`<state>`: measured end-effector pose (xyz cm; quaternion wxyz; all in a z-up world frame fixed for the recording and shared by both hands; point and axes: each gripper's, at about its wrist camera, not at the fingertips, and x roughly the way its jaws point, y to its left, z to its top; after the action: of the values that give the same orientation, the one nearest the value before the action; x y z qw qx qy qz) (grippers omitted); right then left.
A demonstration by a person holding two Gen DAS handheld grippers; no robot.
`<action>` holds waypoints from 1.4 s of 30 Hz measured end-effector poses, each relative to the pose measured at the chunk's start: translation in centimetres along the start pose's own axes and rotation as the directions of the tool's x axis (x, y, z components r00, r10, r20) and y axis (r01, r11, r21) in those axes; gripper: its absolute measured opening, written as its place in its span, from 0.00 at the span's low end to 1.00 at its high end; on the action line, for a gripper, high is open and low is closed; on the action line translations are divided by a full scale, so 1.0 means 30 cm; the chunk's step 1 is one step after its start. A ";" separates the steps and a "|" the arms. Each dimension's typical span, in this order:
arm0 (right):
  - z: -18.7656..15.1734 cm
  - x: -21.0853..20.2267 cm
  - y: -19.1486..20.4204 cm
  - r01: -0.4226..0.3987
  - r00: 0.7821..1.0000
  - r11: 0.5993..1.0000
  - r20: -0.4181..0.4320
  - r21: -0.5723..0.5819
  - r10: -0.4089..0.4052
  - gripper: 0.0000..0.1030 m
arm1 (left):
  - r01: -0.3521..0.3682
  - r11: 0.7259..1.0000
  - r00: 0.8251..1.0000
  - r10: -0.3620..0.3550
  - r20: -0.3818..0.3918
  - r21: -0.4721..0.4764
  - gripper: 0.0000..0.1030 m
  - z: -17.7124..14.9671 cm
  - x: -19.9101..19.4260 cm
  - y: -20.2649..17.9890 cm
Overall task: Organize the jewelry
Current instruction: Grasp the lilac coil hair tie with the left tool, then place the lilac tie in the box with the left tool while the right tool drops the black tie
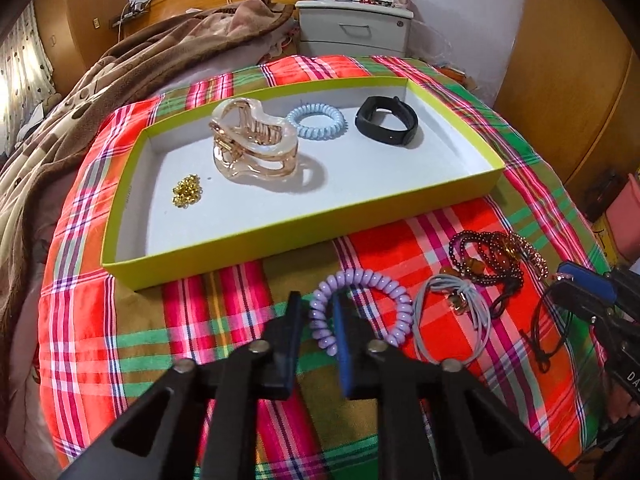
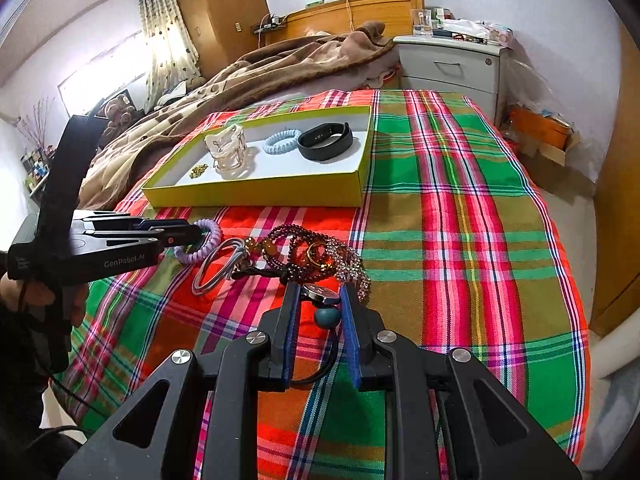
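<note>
Right wrist view only: the right gripper [image 2: 319, 300] has its jaws part open around a round charm [image 2: 320, 293] and a teal bead [image 2: 327, 317] on a black cord; whether the pads touch them cannot be told.

Left wrist view: the left gripper [image 1: 317, 312] has its jaws part open, straddling the near side of the purple coil tie [image 1: 362, 308] without closing on it.

The tray [image 1: 304, 220] on the plaid cloth [image 1: 120, 320] holds a claw clip [image 1: 256, 144], blue coil tie [image 1: 316, 117], black band [image 1: 387, 126] and gold beads [image 1: 187, 191].

Outside the tray, near the grippers: grey ties [image 1: 452, 320] and dark bead bracelets [image 1: 492, 254], heaped together.
</note>
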<state>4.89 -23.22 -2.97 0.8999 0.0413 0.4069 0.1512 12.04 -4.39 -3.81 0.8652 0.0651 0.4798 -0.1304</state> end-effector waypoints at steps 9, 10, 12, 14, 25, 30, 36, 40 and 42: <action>0.004 -0.003 0.002 0.005 1.000 1.000 0.004 0.001 -0.005 0.20 | 0.000 1.000 1.000 0.000 0.018 -0.003 0.09 -0.004 -0.010 0.001; 0.004 -0.006 0.004 0.006 1.000 1.000 0.006 0.000 -0.006 0.20 | 0.004 1.000 1.000 -0.004 0.018 -0.003 0.09 -0.006 -0.012 0.002; 0.004 -0.009 0.005 0.006 1.000 1.000 0.008 0.002 -0.006 0.20 | 0.013 1.000 1.000 -0.012 0.024 -0.018 0.09 -0.006 -0.021 0.009; 0.006 -0.012 0.004 0.009 1.000 1.000 0.010 0.005 -0.009 0.20 | 0.025 0.999 0.999 -0.025 0.028 -0.028 0.09 -0.004 -0.030 0.016; 0.038 -0.049 0.017 0.005 0.999 1.000 0.041 0.003 -0.005 0.20 | 0.077 0.996 0.994 -0.072 0.082 -0.055 0.09 0.015 -0.115 0.047; 0.081 -0.068 0.029 0.001 0.998 1.000 0.067 0.001 -0.001 0.20 | 0.078 0.994 0.992 -0.070 0.103 -0.077 0.09 0.027 -0.151 0.090; 0.147 -0.073 0.050 -0.010 0.995 1.000 0.100 -0.013 0.011 0.20 | 0.058 0.994 0.991 -0.047 0.123 -0.092 0.09 0.042 -0.179 0.143; 0.200 -0.060 0.071 -0.019 0.994 0.999 0.111 -0.030 0.022 0.20 | 0.047 0.994 0.991 -0.035 0.126 -0.098 0.09 0.051 -0.188 0.176; 0.228 -0.051 0.077 -0.031 0.993 0.999 0.115 -0.034 0.035 0.20 | 0.040 0.994 0.991 -0.026 0.132 -0.102 0.09 0.061 -0.191 0.194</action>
<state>8.47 -21.17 3.14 0.9199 0.0421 0.3510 0.1699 12.31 1.67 1.95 0.8947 0.0031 0.4293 -0.1233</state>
